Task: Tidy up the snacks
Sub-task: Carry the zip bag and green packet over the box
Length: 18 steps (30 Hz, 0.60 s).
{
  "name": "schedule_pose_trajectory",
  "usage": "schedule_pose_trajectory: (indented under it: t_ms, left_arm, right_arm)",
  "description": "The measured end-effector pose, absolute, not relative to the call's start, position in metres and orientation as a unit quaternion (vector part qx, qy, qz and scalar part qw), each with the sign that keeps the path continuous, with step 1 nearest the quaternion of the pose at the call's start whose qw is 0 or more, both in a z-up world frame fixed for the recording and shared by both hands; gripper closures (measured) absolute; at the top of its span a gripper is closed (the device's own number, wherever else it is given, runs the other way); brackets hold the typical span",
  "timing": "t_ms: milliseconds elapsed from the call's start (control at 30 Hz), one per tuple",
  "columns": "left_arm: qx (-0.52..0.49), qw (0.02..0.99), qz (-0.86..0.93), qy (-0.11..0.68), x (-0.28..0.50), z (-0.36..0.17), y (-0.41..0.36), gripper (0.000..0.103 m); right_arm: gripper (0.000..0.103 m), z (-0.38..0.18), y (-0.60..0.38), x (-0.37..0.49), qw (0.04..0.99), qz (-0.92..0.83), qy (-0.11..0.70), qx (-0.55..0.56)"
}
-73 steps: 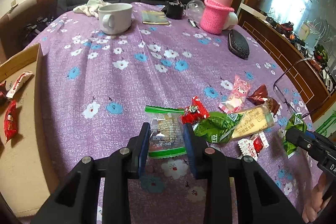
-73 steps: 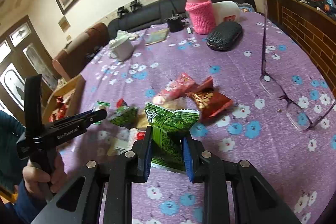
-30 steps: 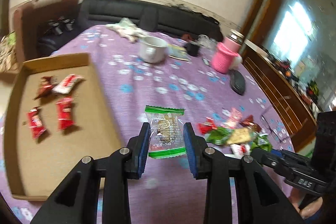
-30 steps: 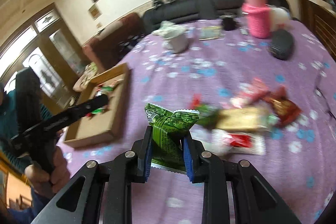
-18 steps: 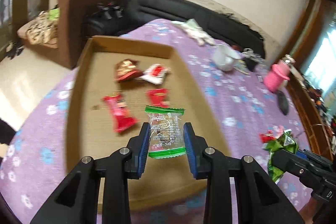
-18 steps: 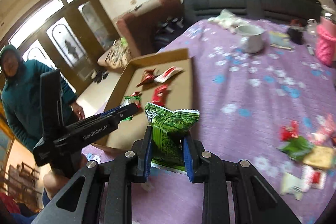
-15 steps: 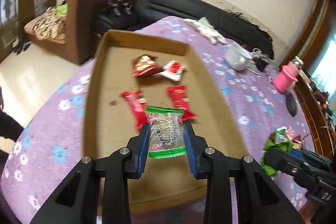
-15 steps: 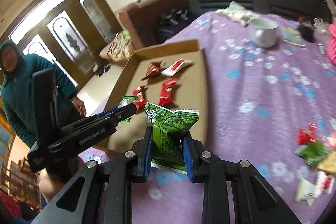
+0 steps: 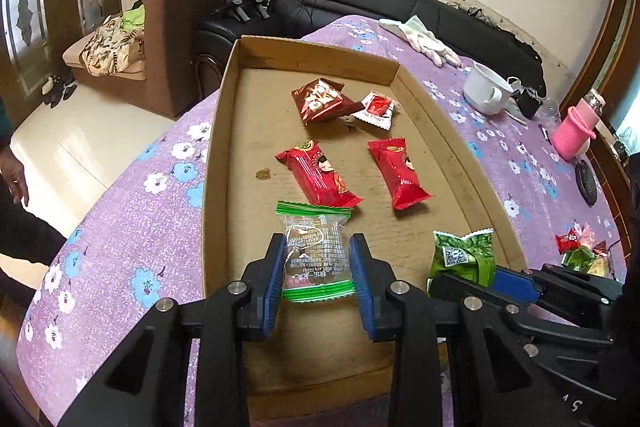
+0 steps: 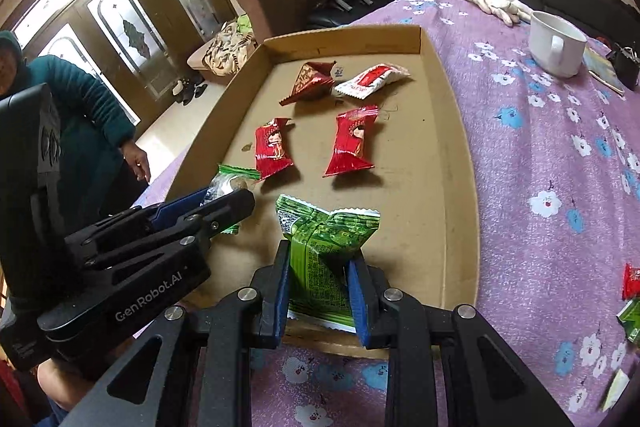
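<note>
My left gripper (image 9: 318,277) is shut on a clear snack packet with green ends (image 9: 314,251), held over the near part of a shallow cardboard tray (image 9: 222,131). My right gripper (image 10: 320,293) is shut on a green snack packet (image 10: 324,247), also over the tray's (image 10: 456,131) near end; it shows in the left wrist view (image 9: 466,257) too. The left gripper (image 10: 230,201) shows at the left of the right wrist view. In the tray lie two red packets (image 9: 318,175) (image 9: 398,167), a dark red one (image 9: 322,99) and a white and red one (image 9: 376,109).
Purple flowered cloth (image 10: 560,155) covers the table. More loose snacks (image 9: 580,251) lie at the far right. A white mug (image 10: 556,43), gloves (image 9: 426,39), a pink bottle (image 9: 574,131) stand farther back. A person in green (image 10: 76,107) stands at the left, beyond the table edge.
Both grippers have carried their packets from the snack pile on the right over to the cardboard tray, and now hover low over its near end.
</note>
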State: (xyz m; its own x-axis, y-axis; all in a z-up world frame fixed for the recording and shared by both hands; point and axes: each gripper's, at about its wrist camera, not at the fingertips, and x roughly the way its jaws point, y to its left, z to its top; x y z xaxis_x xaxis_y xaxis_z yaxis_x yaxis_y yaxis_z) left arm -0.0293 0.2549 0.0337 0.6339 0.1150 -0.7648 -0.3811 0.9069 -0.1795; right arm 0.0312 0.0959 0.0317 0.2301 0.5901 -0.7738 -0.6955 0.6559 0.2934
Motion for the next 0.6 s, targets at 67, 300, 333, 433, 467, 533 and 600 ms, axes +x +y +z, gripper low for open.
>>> schedule_pose_trajectory:
  t_ms: [67, 300, 333, 433, 467, 533, 600]
  left_arm:
    - [-0.159, 0.889, 0.142, 0.405, -0.0289, 0.0334, 0.2531, 0.072]
    - [-0.156, 0.889, 0.144, 0.406, -0.0277, 0.0336, 0.2516, 0.072]
    - [-0.156, 0.889, 0.143, 0.406, -0.0275, 0.0333, 0.2519, 0.072]
    - [-0.158, 0.889, 0.143, 0.406, -0.0269, 0.033, 0.2518, 0.072]
    - [-0.158, 0.889, 0.144, 0.405, -0.0267, 0.0328, 0.2516, 0.072]
    - [-0.158, 0.889, 0.144, 0.405, -0.0268, 0.0329, 0.2521, 0.072]
    - [-0.159, 0.889, 0.143, 0.406, -0.0268, 0.0328, 0.2521, 0.072]
  right_arm:
    - [0.074, 0.0299, 0.097, 0.0308, 0.782, 0.411, 0.465, -0.06]
    - [0.073, 0.0244, 0.0993, 0.0304, 0.783, 0.409, 0.463, -0.073]
    - [0.073, 0.0244, 0.099, 0.0296, 0.782, 0.41, 0.463, -0.073]
    - [0.073, 0.0247, 0.0984, 0.0284, 0.784, 0.41, 0.461, -0.075]
    - [0.073, 0.0246, 0.0985, 0.0282, 0.784, 0.41, 0.46, -0.076]
    - [0.073, 0.0247, 0.0984, 0.027, 0.784, 0.41, 0.459, -0.078]
    - [0.072, 0.0252, 0.0978, 0.0273, 0.784, 0.41, 0.46, -0.076]
